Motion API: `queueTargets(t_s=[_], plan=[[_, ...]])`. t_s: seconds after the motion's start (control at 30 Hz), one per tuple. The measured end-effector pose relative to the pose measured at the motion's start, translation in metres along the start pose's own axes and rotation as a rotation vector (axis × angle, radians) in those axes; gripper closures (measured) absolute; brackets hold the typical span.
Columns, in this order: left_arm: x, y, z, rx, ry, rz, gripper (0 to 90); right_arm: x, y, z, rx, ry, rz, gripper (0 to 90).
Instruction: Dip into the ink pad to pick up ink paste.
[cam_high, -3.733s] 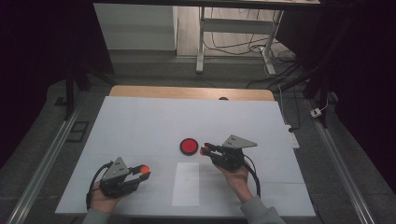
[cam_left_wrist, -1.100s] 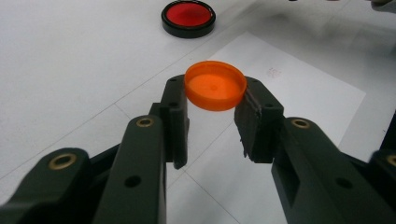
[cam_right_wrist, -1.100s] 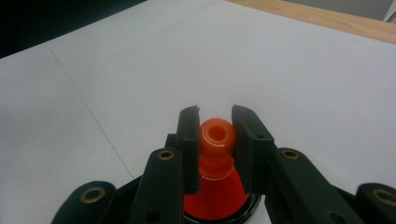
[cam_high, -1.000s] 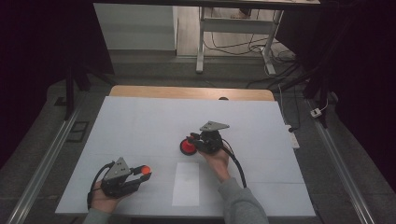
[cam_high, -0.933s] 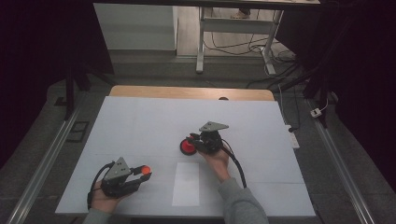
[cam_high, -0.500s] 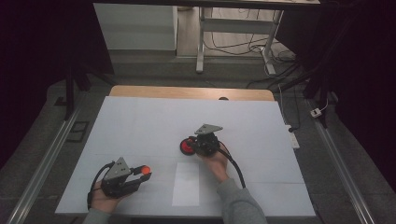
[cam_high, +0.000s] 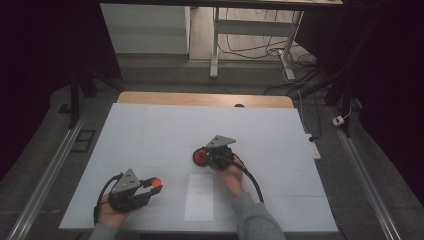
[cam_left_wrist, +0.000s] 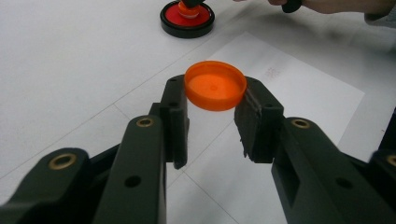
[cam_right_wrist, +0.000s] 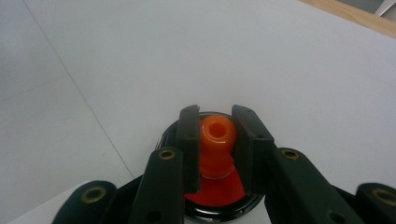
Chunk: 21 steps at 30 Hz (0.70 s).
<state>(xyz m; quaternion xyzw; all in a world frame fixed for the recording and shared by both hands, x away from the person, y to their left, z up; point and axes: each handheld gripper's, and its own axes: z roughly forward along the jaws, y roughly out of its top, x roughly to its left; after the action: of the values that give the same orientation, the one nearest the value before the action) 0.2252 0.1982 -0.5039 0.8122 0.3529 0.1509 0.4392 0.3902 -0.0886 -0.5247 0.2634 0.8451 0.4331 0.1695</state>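
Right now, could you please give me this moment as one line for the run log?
left gripper: shut on orange cap | right gripper: shut on orange nozzle over red disc | white sheet: between hands

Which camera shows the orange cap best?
The left gripper view: the orange cap sits big and sharp between the left gripper jaws, its hollow side facing the camera. In the high view the cap is a tiny orange dot at that gripper's tip.

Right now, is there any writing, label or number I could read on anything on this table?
No text here can be read.
White paper sheet: a faint reddish printed mark, too small and blurred to read.
Round orange plastic cap in the left tool: no lettering visible.
Red disc with black rim and orange nozzle piece held by the right tool: no lettering visible.
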Motion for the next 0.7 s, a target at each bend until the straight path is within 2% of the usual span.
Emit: queueTargets(t_s=[0.23, 0.7], plan=[[-0.0001, 0.0001, -0.0001, -0.001, 0.000, -0.001, 65.3, -0.0002, -0.0029, 0.0005, -0.023, 0.006, 0.015, 73.1], [0.0000, 0.0000, -0.0004, -0.001, 0.001, -0.001, 65.3, 0.0005, -0.0051, 0.0003, -0.030, -0.001, 0.011, 73.2]])
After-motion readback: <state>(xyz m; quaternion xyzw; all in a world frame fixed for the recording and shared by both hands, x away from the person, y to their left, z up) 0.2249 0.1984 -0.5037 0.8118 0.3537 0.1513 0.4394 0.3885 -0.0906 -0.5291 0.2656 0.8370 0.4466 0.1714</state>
